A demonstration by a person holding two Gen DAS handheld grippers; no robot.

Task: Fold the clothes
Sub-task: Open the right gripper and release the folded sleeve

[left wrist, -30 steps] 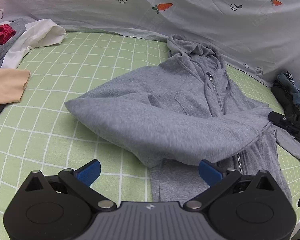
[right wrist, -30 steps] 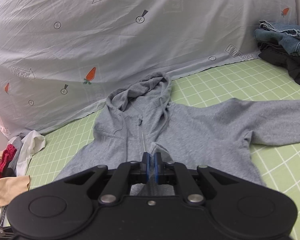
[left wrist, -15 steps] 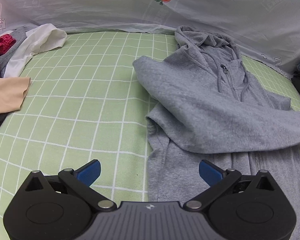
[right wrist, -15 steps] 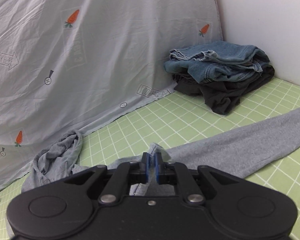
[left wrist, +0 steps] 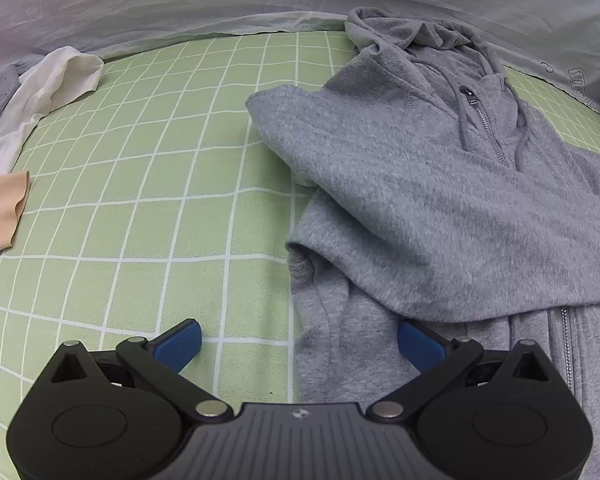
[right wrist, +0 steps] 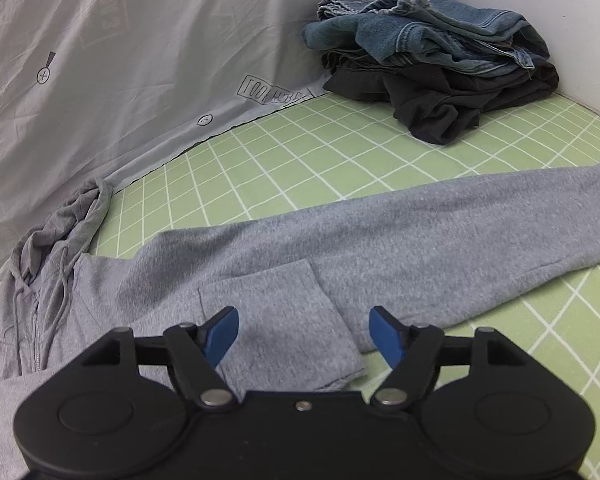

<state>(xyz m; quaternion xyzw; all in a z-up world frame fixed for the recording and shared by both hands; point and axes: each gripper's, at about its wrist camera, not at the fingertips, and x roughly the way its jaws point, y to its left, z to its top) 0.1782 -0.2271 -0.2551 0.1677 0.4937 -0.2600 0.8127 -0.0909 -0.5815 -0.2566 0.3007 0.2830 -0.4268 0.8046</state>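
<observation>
Your left claw (left wrist: pixel 298 344) is spread wide, holding nothing, with the grey hoodie (left wrist: pixel 440 208) just ahead and to its right on the green checked sheet (left wrist: pixel 140 208). Your right claw (right wrist: pixel 303 334) is spread too, its blue pads over the folded-in sleeve cuff (right wrist: pixel 284 316). The other sleeve (right wrist: pixel 440 248) stretches away to the right, and beyond it lies a pile of jeans and dark clothes (right wrist: pixel 436 60).
</observation>
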